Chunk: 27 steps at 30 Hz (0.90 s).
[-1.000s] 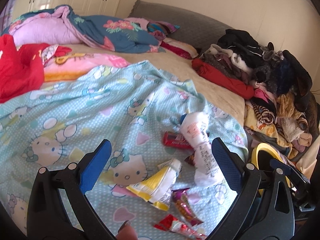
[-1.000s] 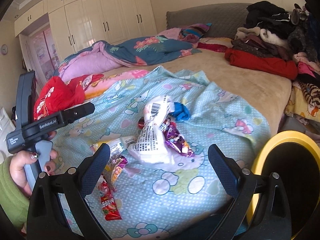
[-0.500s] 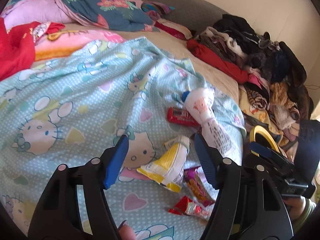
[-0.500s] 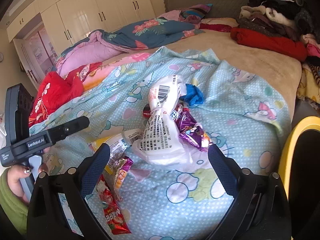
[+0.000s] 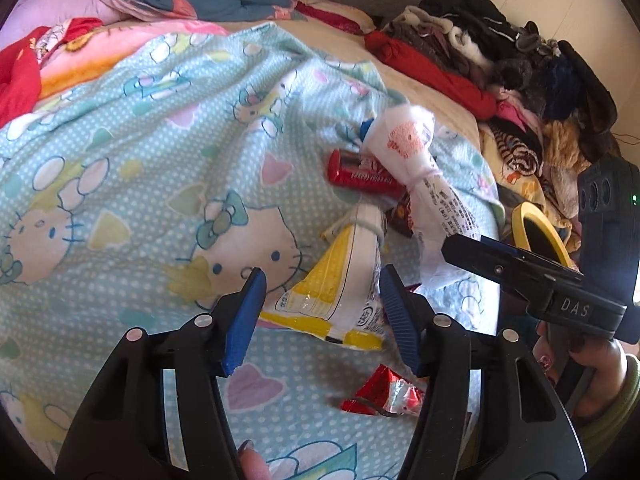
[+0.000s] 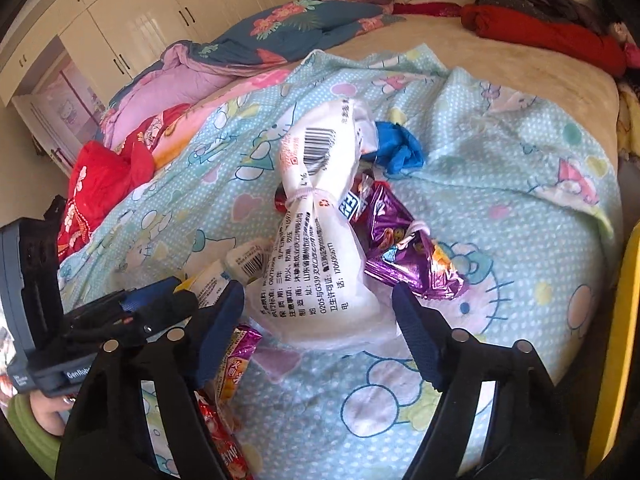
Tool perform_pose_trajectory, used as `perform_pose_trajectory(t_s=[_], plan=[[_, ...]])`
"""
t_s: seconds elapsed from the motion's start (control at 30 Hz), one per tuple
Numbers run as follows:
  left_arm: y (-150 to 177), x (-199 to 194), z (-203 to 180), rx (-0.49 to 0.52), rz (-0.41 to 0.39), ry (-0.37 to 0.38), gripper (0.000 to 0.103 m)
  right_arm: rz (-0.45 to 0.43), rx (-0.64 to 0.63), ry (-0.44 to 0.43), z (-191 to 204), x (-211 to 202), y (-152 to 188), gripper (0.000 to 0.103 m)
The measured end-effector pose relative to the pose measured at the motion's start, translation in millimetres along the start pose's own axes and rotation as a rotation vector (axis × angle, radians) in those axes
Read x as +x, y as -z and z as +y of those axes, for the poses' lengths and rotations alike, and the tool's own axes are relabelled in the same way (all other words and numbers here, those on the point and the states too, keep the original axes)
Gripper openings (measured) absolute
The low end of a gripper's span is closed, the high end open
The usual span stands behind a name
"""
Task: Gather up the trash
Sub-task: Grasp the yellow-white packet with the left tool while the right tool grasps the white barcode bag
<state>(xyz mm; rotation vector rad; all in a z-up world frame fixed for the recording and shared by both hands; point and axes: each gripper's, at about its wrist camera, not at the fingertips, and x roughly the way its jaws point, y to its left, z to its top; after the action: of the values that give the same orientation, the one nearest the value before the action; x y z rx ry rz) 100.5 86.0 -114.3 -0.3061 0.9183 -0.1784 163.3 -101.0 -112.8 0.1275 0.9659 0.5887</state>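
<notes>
**A:** Where is the trash?

**B:** Scattered on the pale blue cartoon-cat blanket (image 5: pixel 132 184) spread over the bed. Nearest the left gripper (image 5: pixel 320 316) lies a yellow-and-white packet (image 5: pixel 336 280), tied with a band near its far end. Beside it is a knotted white bag (image 6: pixel 320 248) with a barcode and printed text, then a crumpled purple wrapper (image 6: pixel 404 252), a red pack (image 5: pixel 362 174) and a red foil wrapper (image 5: pixel 384 396) close to the camera.

**B:** A blue scrap (image 6: pixel 400 148) sits just behind the white bag's far end.

**A:** How do the left jaws stand?

**B:** About half open, and they have just been closing. The yellow-and-white packet's near end lies between the blue pads (image 5: pixel 246 316). I see a gap on the left side; on the right, I cannot tell whether the pad touches it. Nothing is lifted.

**A:** And the right gripper (image 6: pixel 320 332)?

**B:** Wider, roughly three-quarters open, its jaws also just closing in. The white bag's lower end sits between them, resting on the blanket. The pads are near its sides, but a firm pinch is not visible.

**A:** Anything around that?

**B:** A yellow-rimmed bin (image 5: pixel 536 232) stands off the bed's edge, past the right gripper's handle. Clothes (image 5: pixel 520 60) are piled along the far side, and a red garment (image 6: pixel 104 180) and a floral quilt (image 6: pixel 296 28) lie towards the wardrobe (image 6: pixel 152 20).
</notes>
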Motion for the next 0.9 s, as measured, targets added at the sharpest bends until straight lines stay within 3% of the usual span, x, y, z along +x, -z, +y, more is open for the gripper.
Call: perform_pose_trajectory(t_s=[0.3,0.53,0.6,0.9], plan=[[4.6,11.2,-2.1,0.002,0.015,-0.011,0.049,-0.020,-0.008,-0.049,-2.3,-9.4,7.5,0.047],[5.5,9.2,-4.2,0.012,0.002,-0.008,0.043,-0.078,-0.032,-0.075,0.4,-33.2,12.2,0.044],[4.8,5.4,-6.1,0.013,-0.013,0.006,0.029,-0.088,-0.043,-0.070,1.4,-38.5,13.4,0.043],[-5.2,-13.7,-10.6,0.004,-0.084,0.024,0.028,-0.158,-0.101,-0.069,11.4,-59.6,10.9,0.041]])
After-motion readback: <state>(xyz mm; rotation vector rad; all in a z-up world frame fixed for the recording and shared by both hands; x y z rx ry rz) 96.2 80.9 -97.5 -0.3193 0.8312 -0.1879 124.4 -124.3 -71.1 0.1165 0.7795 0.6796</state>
